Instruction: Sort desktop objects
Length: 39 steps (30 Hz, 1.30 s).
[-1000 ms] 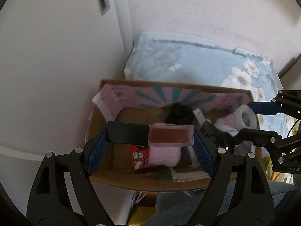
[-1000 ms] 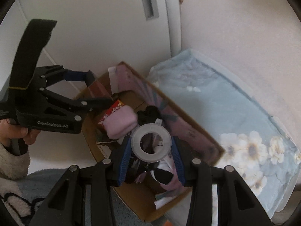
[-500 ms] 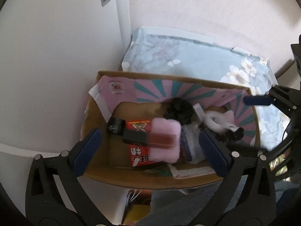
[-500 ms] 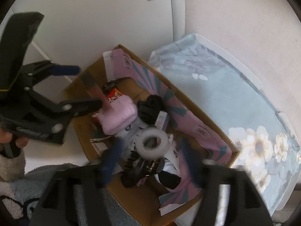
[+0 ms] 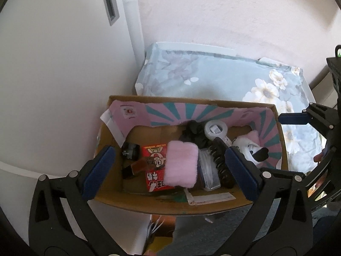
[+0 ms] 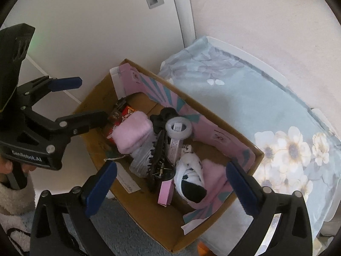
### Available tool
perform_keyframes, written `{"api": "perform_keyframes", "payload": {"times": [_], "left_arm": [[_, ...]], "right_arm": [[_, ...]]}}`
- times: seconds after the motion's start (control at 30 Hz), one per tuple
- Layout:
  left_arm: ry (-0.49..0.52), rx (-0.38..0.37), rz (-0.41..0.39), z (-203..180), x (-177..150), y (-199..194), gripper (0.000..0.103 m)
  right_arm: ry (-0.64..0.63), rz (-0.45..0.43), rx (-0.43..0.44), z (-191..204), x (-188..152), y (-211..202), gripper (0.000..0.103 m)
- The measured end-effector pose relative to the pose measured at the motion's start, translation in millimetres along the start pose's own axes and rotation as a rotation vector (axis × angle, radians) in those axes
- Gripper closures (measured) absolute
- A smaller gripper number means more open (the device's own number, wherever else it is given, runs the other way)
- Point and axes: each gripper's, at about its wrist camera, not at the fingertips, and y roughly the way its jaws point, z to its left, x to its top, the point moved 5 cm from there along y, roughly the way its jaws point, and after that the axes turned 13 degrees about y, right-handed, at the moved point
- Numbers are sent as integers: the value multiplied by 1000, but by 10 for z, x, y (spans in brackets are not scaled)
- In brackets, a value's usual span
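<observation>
A cardboard box [image 5: 170, 207] [image 6: 102, 100] with a pink and teal liner holds several objects. A brown and black flat case [image 5: 138, 167] lies on a red snack packet [image 5: 154, 153] beside a pink fuzzy pad [image 5: 181, 166] [image 6: 131, 133]. A clear tape roll [image 5: 215, 129] [image 6: 178, 127] rests beside a black hair clip [image 6: 158, 162] and a black-and-white sock [image 6: 191, 179]. My left gripper [image 5: 170, 176] [image 6: 85, 98] is open and empty above the box. My right gripper [image 6: 170, 188] is open and empty above the box's near right part.
The box stands beside a white door or cabinet [image 5: 64, 64] and a pink wall [image 5: 234, 10]. A flowered light-blue cushion [image 5: 223, 81] [image 6: 266, 117] lies behind the box. Grey-blue carpet [image 6: 127, 234] shows below the box.
Both grippers opened and pulled back upward. The flat case dropped from my left gripper into the box. The tape roll dropped from my right gripper into the box.
</observation>
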Motion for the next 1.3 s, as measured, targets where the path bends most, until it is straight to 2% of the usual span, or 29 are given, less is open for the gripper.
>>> {"api": "perform_keyframes", "payload": {"times": [0.17, 0.27, 0.33, 0.6, 0.67, 0.8, 1.07, 1.3], "left_arm": [[2, 18, -2, -66, 59, -65, 0], [17, 40, -35, -91, 216, -185, 0], [28, 50, -66, -105, 340, -277, 0], [45, 36, -203, -295, 985, -666, 0], [46, 29, -217, -357, 1058, -716, 0], [59, 15, -236, -506, 1155, -791, 0], [84, -7, -228, -657, 1172, -737, 0], [85, 10, -214, -634, 1235, -666, 0]], "right_arm": [[27, -45, -28, -38, 26, -131, 1], [73, -90, -108, -145, 53, -287, 1], [131, -128, -178, -265, 77, -439, 1], [469, -247, -336, -859, -36, -1171, 1], [520, -263, -355, -958, -82, -1282, 1], [602, -307, -452, -1121, -198, -1497, 1], [656, -374, -507, -1256, -272, -1629, 1], [650, -378, -499, -1276, -230, -1618, 1]]}}
